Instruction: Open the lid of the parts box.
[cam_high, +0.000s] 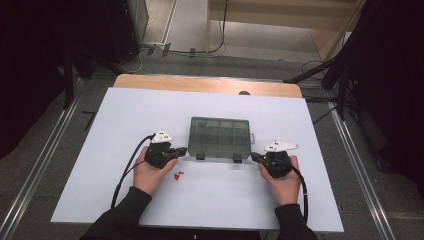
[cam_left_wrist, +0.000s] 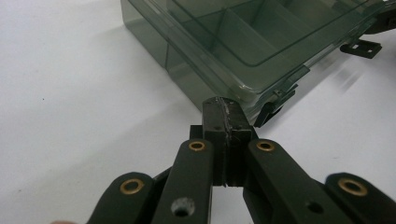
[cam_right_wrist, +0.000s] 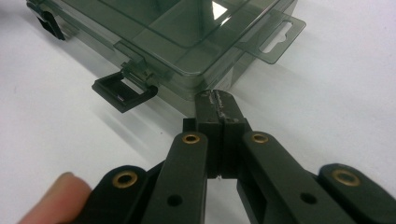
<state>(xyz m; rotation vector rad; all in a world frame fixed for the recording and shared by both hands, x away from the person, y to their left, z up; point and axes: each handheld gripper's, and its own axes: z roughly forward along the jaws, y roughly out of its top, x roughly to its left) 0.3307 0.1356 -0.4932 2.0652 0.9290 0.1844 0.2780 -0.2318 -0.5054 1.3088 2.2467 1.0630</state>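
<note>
The box (cam_high: 220, 137) sits mid-surface (cam_high: 150, 105), lid down, both front latches (cam_right_wrist: 123, 91) flipped out. You have the left hand-held gripper (cam_high: 181, 150) and right hand-held gripper (cam_high: 255, 156) fully closed on nothing, tips at its two front corners. Risk: smooth, thin smoky plastic on a slick white sheet; push one corner harder and the box likely skids or pivots. A tip could also slip off the rounded edge. Small red bits (cam_high: 177, 175) lie loose near your left hand.
</note>
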